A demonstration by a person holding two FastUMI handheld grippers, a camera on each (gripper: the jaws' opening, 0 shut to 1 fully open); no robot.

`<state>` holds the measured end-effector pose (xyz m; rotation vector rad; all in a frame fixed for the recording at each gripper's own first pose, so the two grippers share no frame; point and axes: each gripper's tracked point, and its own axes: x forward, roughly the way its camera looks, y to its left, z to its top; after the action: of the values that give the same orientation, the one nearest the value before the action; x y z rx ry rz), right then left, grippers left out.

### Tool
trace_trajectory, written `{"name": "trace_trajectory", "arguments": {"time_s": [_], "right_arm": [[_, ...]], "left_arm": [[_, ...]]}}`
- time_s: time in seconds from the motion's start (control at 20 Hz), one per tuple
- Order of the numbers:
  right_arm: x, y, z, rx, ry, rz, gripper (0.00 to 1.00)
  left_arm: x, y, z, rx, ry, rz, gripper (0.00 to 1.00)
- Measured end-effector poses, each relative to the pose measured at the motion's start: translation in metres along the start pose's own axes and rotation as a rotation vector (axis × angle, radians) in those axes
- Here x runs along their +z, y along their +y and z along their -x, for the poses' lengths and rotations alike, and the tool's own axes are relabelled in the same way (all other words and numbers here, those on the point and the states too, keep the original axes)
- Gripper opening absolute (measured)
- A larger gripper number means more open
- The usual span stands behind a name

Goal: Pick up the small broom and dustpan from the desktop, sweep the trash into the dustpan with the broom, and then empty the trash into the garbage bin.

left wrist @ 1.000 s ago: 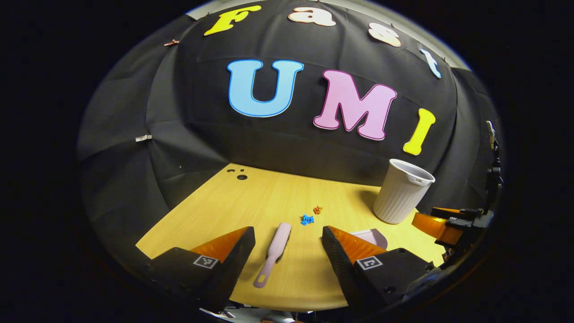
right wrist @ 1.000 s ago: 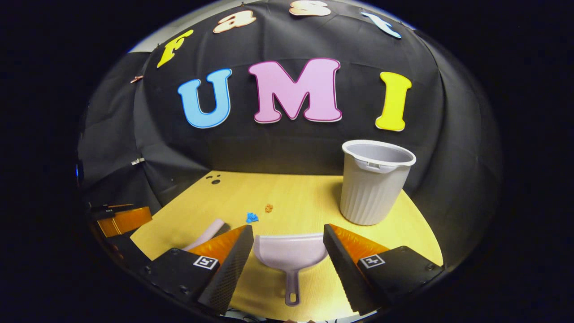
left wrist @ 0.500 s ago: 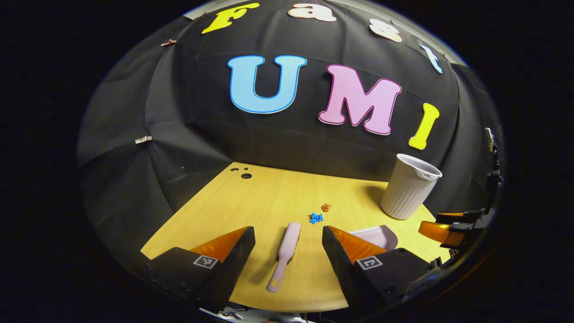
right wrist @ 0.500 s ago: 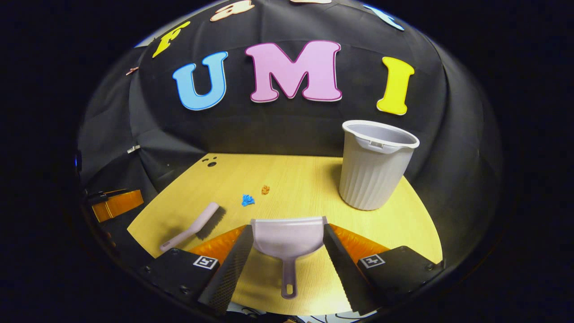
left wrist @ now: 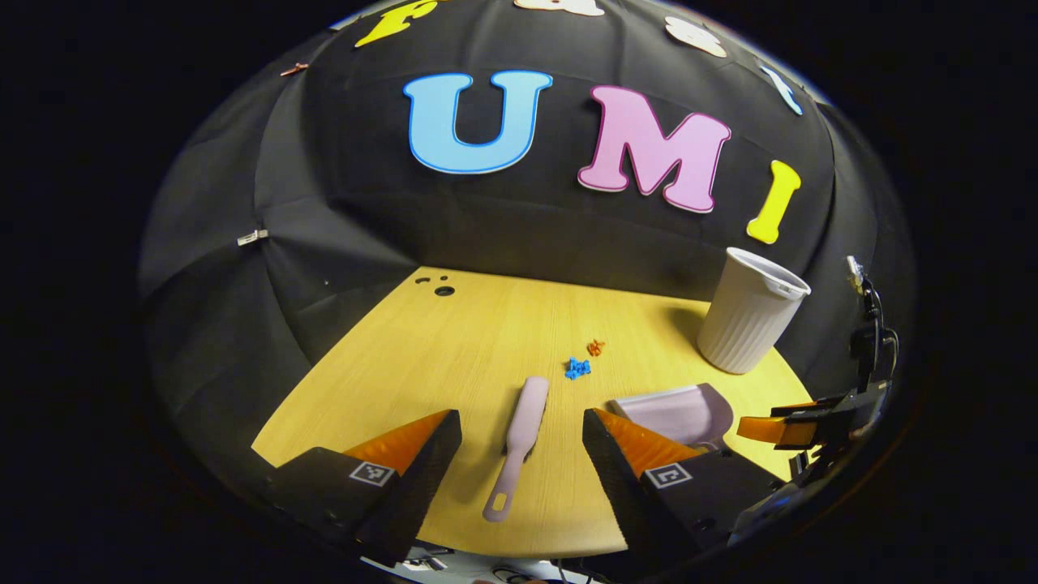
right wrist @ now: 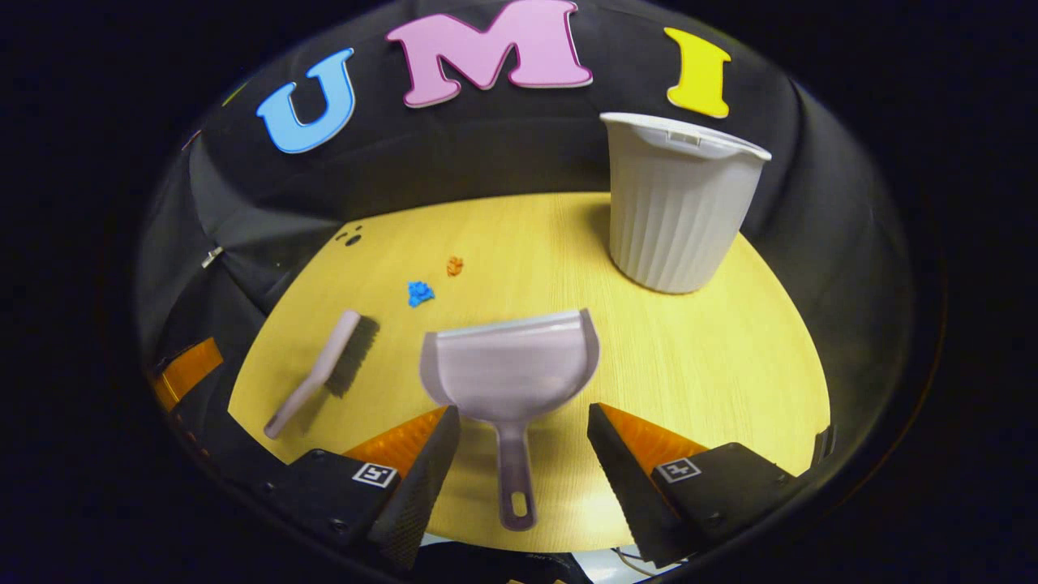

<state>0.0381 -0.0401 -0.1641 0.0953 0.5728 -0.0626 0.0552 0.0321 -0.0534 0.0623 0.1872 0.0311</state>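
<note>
**Broom and dustpan lie untouched on the table as two claws hover**

One small broom [left wrist: 519, 430] lies flat on the wooden table [left wrist: 454, 349], its long axis running away from the left claw [left wrist: 521, 442], handle end with the hanging hole nearest the camera and brush head toward the far wall. The left claw's fingers stand spread wide on either side of it, gripping nothing. In the right gripper view the broom [right wrist: 320, 369] lies on a diagonal at the left, bristles facing right. One dustpan [right wrist: 509, 373] sits flat in front of the right claw [right wrist: 523, 442], its mouth pointing toward the back wall and its handle pointing straight back between the fingers, which are parted and clear of it. Two scraps of trash rest near each other beyond the broom: one blue [left wrist: 576, 369] and one orange [left wrist: 595, 347]. One ribbed garbage bin [right wrist: 677, 211] stands upright at the table's far right, well apart from the scraps.
</note>
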Motion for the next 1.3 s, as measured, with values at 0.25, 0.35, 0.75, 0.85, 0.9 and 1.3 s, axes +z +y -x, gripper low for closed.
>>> {"name": "trace_trajectory", "arguments": {"time_s": [0.25, 0.35, 0.75, 0.85, 0.9, 1.3], "right_arm": [[-0.038, 0.003, -0.028, 0.027, 0.141, 0.02, 0.99], [-0.048, 0.002, -0.04, 0.028, 0.183, 0.018, 0.99], [-0.063, 0.001, -0.076, 0.006, 0.31, -0.026, 0.97], [-0.068, -0.002, -0.079, -0.01, 0.34, -0.005, 0.94], [-0.067, -0.002, -0.081, -0.013, 0.326, -0.003, 0.87], [-0.064, -0.001, -0.085, -0.037, 0.356, -0.004, 0.46]], "left_arm": [[-0.039, -0.009, -0.04, -0.038, 0.153, 0.011, 0.96], [-0.055, -0.006, -0.056, -0.026, 0.219, -0.025, 0.96], [-0.109, -0.003, -0.122, -0.005, 0.463, -0.08, 0.96], [-0.117, 0.001, -0.131, -0.007, 0.513, -0.091, 0.96], [-0.122, 0.004, -0.134, -0.01, 0.535, -0.094, 0.96], [-0.14, 0.011, -0.15, -0.048, 0.595, -0.178, 0.78]]}}
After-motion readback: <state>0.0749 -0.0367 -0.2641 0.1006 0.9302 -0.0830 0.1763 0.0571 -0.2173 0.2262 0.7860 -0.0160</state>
